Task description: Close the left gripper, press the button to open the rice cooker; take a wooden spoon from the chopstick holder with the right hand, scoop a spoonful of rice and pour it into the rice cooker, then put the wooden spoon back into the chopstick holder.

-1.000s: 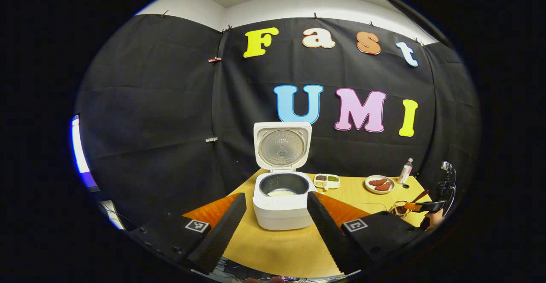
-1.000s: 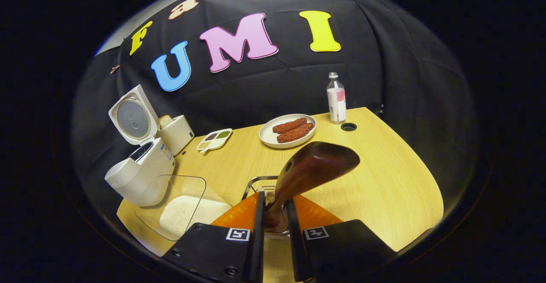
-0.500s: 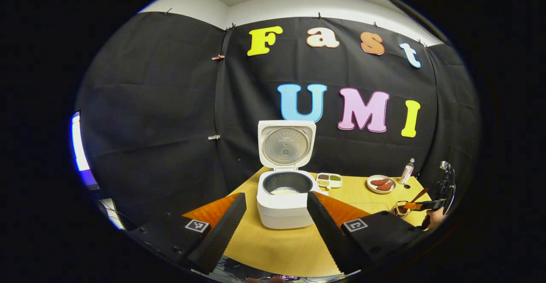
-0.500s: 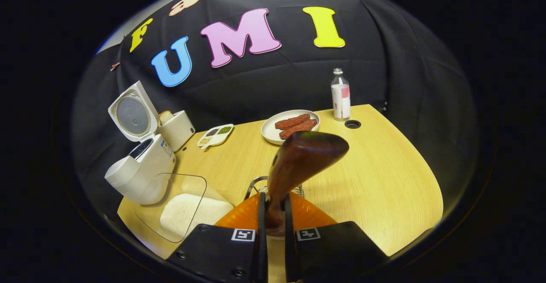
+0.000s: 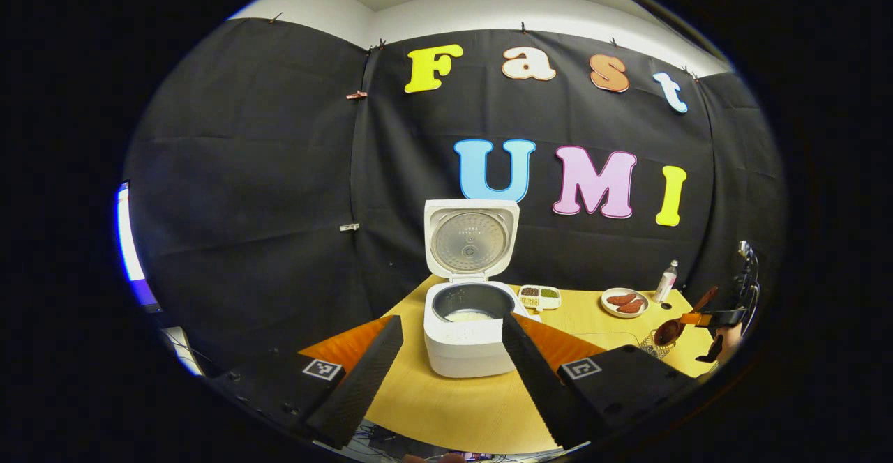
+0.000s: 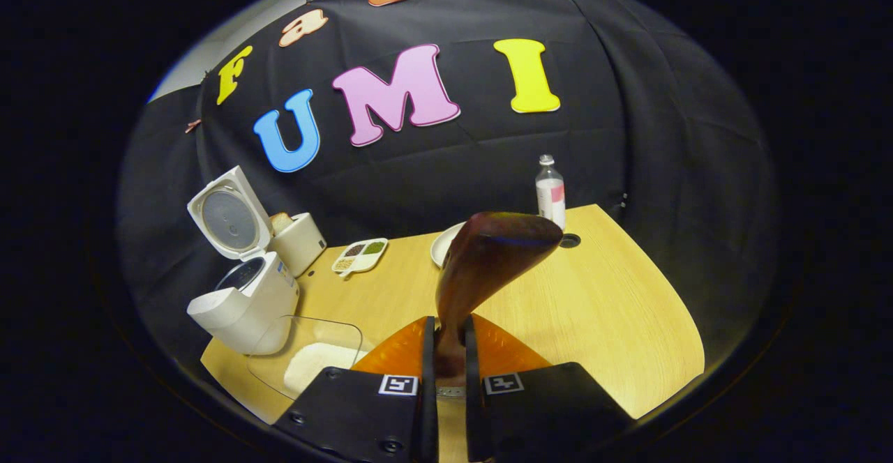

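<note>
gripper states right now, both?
Left gripper: open, holding nothing, facing the open rice cooker.
Right gripper: shut on the wooden spoon handle.

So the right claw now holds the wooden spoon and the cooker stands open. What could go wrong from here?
1. The right claw grips the wooden spoon low on its handle, so the spoon may twist or slip when scooping.
2. The clear rice container looks light; pushing the spoon in might shove it along the table.
3. The rice cooker sits beyond it, so rice may spill on the way.
</note>
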`<state>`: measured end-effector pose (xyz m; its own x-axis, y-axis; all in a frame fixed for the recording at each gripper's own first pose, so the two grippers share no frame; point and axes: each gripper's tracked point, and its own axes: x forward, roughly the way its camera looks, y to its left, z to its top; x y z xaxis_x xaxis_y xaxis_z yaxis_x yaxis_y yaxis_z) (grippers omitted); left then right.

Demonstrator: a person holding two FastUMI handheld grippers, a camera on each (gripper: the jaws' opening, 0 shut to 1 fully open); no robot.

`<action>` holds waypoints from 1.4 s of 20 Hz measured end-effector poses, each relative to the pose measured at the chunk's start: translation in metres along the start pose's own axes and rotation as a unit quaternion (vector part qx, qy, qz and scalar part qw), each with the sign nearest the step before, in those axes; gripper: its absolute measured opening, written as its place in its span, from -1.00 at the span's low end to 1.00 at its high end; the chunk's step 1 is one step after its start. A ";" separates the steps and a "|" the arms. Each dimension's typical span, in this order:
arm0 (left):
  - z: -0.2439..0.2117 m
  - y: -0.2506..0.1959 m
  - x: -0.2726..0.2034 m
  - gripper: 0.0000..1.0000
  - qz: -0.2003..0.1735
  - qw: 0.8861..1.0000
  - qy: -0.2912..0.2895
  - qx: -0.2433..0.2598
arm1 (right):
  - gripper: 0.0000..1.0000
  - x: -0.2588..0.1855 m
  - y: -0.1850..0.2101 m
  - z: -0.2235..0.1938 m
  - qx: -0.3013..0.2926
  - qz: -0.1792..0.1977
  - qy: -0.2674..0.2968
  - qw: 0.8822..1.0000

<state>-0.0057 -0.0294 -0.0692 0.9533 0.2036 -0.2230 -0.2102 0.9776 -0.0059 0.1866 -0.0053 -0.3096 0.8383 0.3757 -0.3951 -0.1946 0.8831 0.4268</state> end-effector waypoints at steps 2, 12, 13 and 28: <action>0.000 0.006 0.001 0.96 -0.005 1.000 -0.002 0.002 | -0.60 -0.006 0.026 0.010 -0.019 0.022 -0.007 1.000; 0.000 0.035 0.017 0.87 -0.039 0.999 -0.003 0.016 | -0.60 0.019 0.161 -0.043 -0.150 0.068 0.038 0.986; 0.000 0.038 0.019 0.96 -0.043 0.999 -0.001 0.015 | -0.60 0.026 0.164 -0.056 -0.162 0.060 0.047 0.984; -0.007 0.084 0.042 0.96 -0.066 0.998 0.005 0.016 | -0.60 0.054 0.207 -0.139 -0.097 0.036 0.102 0.989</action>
<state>0.0155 0.0614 -0.0860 0.9701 0.0722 -0.2318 -0.0752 0.9972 -0.0041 0.1203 0.2365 -0.3560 0.7026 0.4717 -0.5328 -0.3611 0.8815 0.3043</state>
